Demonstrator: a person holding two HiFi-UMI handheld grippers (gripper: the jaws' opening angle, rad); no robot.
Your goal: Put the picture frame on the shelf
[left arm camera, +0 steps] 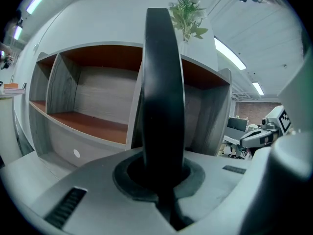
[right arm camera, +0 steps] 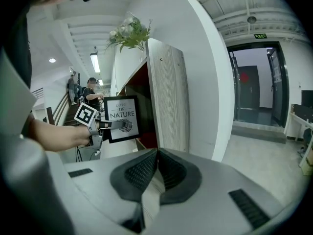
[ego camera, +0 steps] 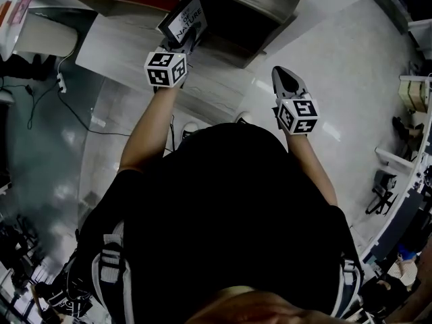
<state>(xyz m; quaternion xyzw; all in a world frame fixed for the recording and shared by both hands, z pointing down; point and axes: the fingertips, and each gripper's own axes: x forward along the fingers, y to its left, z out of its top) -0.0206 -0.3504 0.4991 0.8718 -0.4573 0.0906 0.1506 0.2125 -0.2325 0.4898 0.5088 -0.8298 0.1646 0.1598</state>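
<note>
A leafy plant (left arm camera: 187,14) stands atop the grey wooden shelf (left arm camera: 63,89).

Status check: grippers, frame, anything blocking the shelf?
Left gripper shut on picture frame, in front of shelf, not yet placed. Right gripper shut, empty. Nothing visible blocking.

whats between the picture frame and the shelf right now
Nothing. The right gripper view shows the picture frame, clamped in the left gripper, held in front of the shelf, with only bare air between them.

Glossy pale floor (ego camera: 351,79), ceiling strip lights (left arm camera: 229,53), dark doorway (right arm camera: 254,89).
</note>
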